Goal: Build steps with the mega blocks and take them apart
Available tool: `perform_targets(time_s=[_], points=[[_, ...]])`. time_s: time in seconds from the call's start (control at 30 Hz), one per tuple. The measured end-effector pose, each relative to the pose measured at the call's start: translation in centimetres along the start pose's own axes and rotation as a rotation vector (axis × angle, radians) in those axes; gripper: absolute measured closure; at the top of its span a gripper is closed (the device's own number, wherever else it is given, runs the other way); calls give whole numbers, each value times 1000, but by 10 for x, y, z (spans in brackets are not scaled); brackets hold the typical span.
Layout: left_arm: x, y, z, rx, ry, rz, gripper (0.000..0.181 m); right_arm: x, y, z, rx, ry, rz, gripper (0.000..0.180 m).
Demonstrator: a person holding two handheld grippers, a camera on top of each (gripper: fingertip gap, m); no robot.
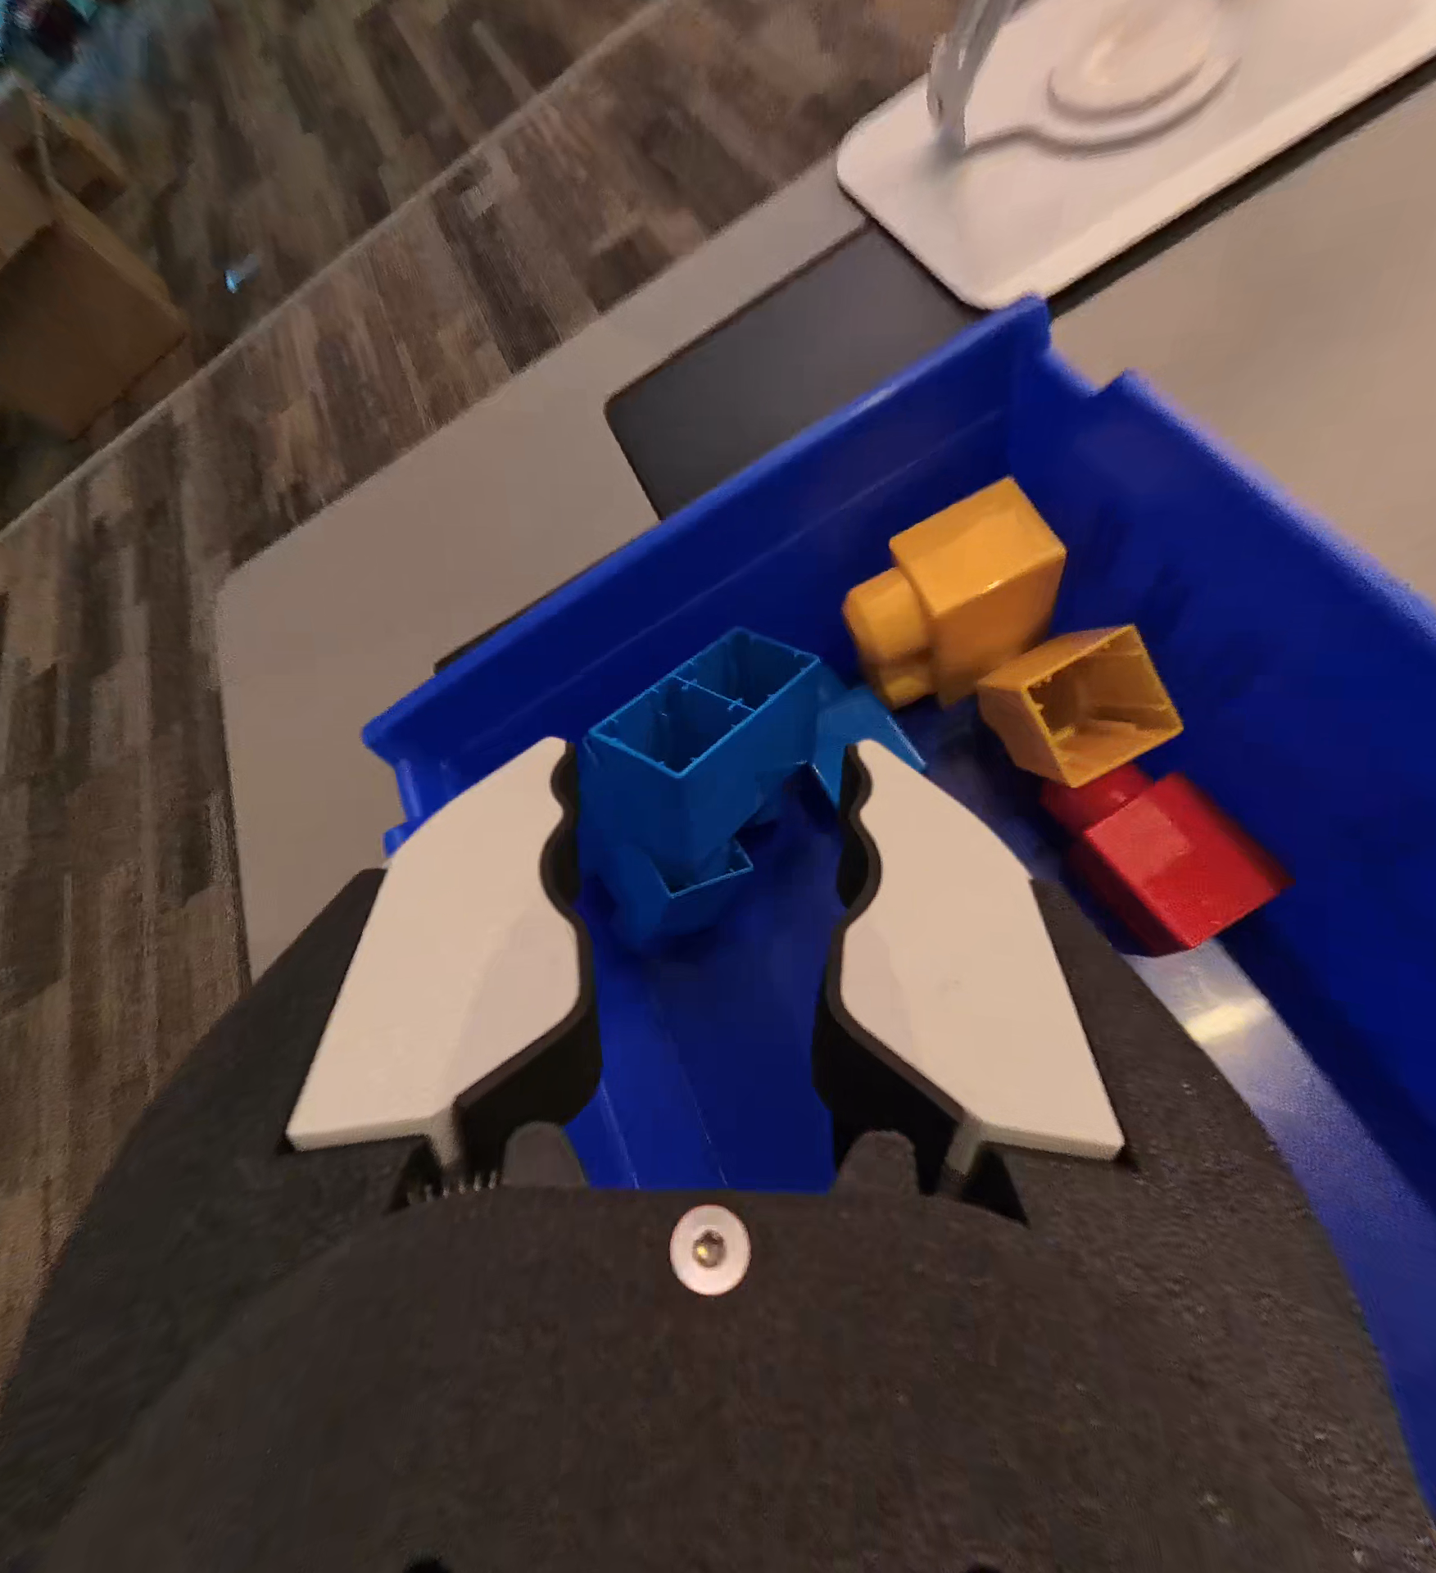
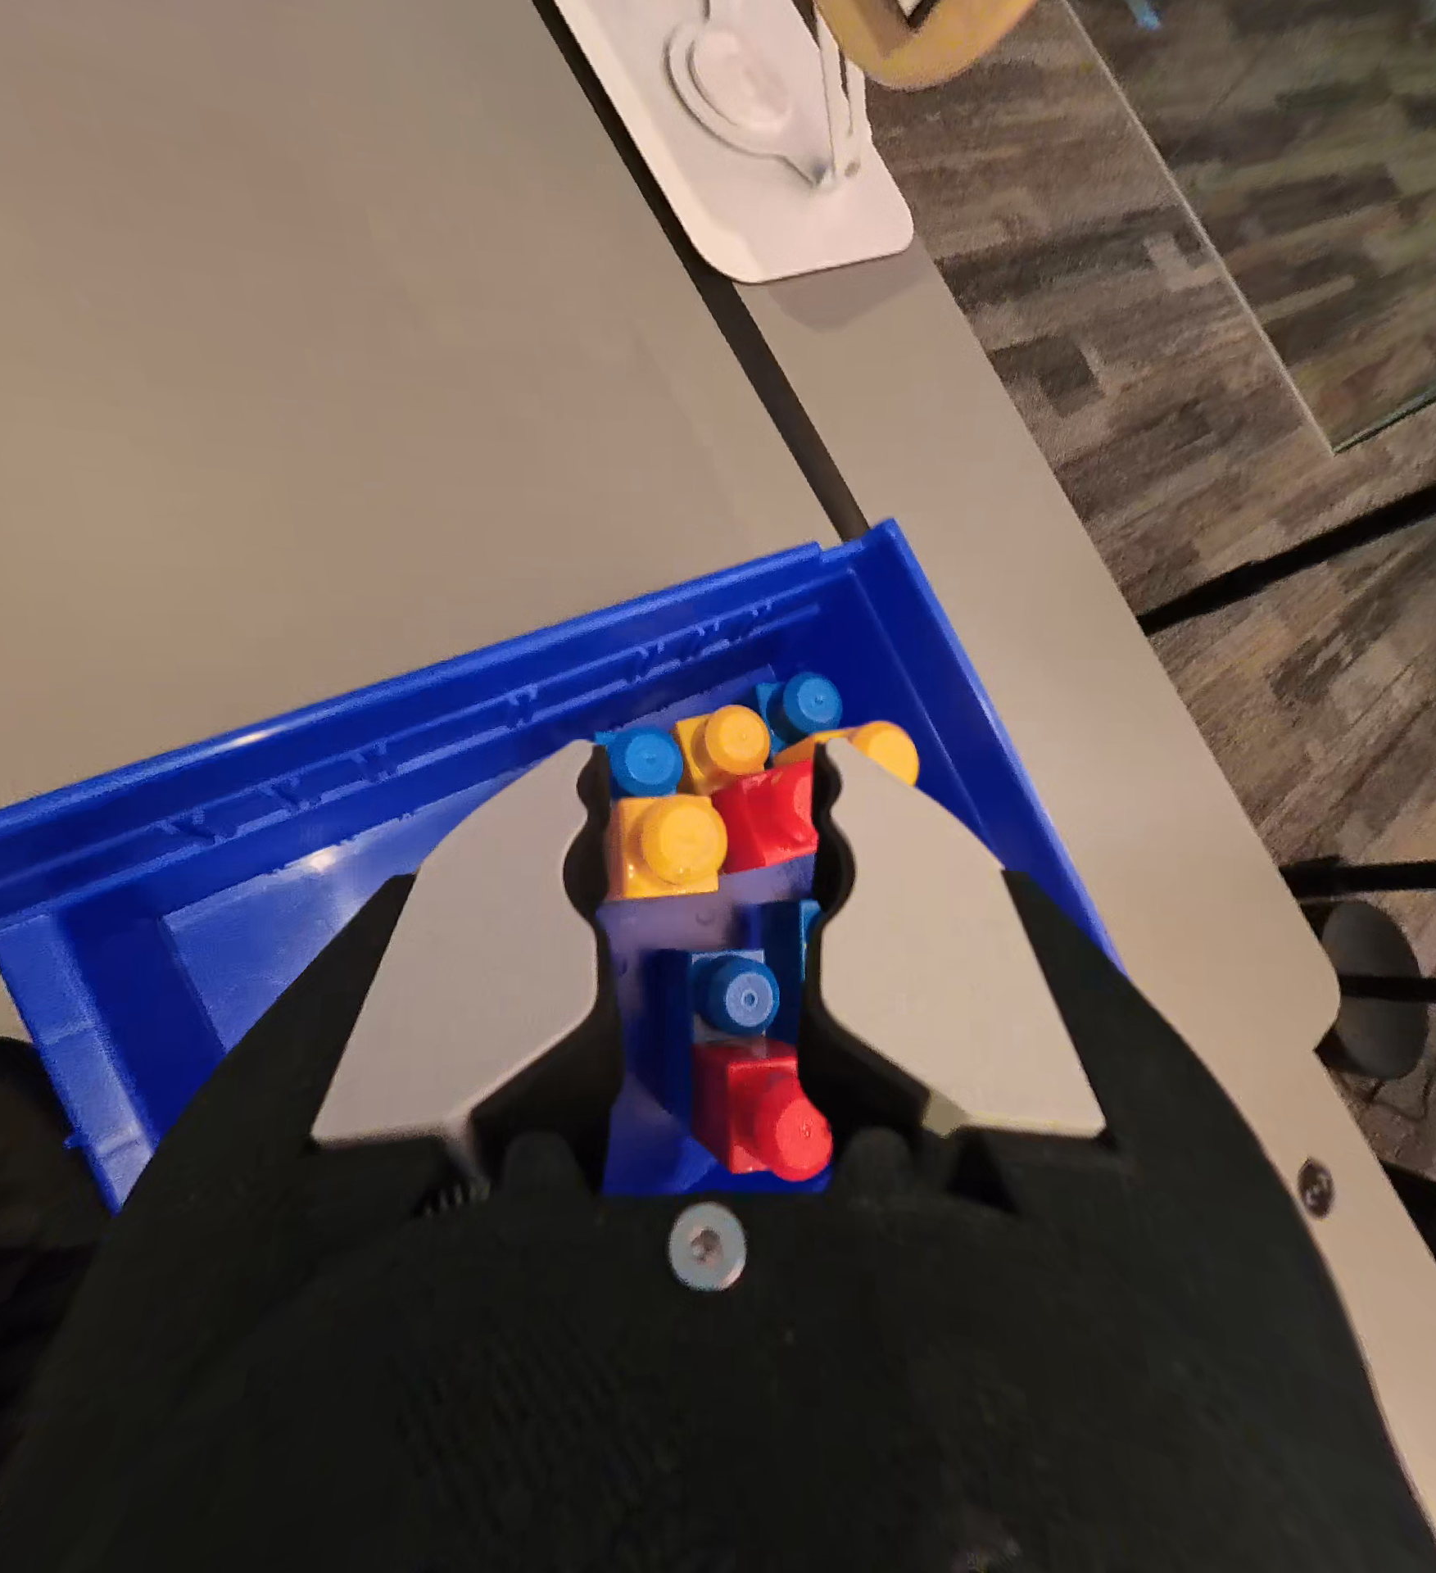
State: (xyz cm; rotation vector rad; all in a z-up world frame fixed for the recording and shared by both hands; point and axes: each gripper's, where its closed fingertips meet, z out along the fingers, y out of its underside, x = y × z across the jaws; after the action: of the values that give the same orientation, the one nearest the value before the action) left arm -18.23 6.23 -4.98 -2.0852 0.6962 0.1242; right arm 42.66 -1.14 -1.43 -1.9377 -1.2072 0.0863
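Blocks lie loose inside a blue plastic bin point(image 1: 1335, 681) that sits on a grey surface point(image 2: 272, 340). In the left wrist view the left tongs point(image 1: 706, 757) are spread apart, with a light blue block point(image 1: 697, 757) lying hollow side up between the fingertips; whether either finger touches it cannot be told. To its right lie two yellow blocks point(image 1: 978, 579) point(image 1: 1080, 706), one showing its hollow underside, and a red block point(image 1: 1165, 860) just beside them. In the right wrist view the right tongs point(image 2: 706, 749) hang open above the bin, gripping nothing. Beneath them a cluster of blue, yellow and red blocks crowds the far corner, a yellow block point(image 2: 667, 843) foremost. Nearer the camera lie a blue block point(image 2: 735, 996) and a red block point(image 2: 765, 1106). A white base plate point(image 2: 782, 170) rests at the surface's far edge.
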Motion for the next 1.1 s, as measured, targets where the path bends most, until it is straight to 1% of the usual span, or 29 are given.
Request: perform_targets(time_s=[0.07, 0.13, 0.23, 0.4, 0.5, 0.57, 0.63, 0.67, 0.83, 0.93, 1.0, 1.07, 1.1], points=[[-2, 6, 12, -52, -22, 23, 111, -4, -5, 2, 3, -10, -20, 133], [-1, 10, 21, -92, -12, 17, 108, -7, -6, 3, -5, -21, -27, 133], [2, 13, 32, -109, 36, -49, 105, -9, -5, 6, -23, -35, -29, 133], [1, 22, 47, -133, 86, -130, 106, -11, -2, 11, -42, -55, -25, 133], [2, 30, 51, -157, 103, -142, 110, -12, 0, 15, -58, -64, -29, 133], [4, 29, 49, -148, 117, -129, 125, -13, 0, 16, -63, -70, -32, 133], [6, 26, 44, -137, 130, -121, 136, -15, 0, 18, -62, -78, -34, 134], [9, 22, 39, -116, 152, -130, 143, -15, -1, 18, -64, -79, -36, 134], [9, -6, 8, 13, 203, -194, 144, -16, -7, 21, -58, -71, -64, 133], [8, -39, -25, 161, 250, -279, 144, -11, -22, 16, -17, -16, -93, 135], [18, -78, -57, 354, 368, -388, 144, -6, -43, 10, 36, 49, -107, 136], [42, -122, -96, 571, 573, -474, 144, -2, -77, 2, 135, 130, -114, 137], [56, -140, -114, 651, 668, -490, 144, -5, -100, -2, 210, 159, -110, 137]])
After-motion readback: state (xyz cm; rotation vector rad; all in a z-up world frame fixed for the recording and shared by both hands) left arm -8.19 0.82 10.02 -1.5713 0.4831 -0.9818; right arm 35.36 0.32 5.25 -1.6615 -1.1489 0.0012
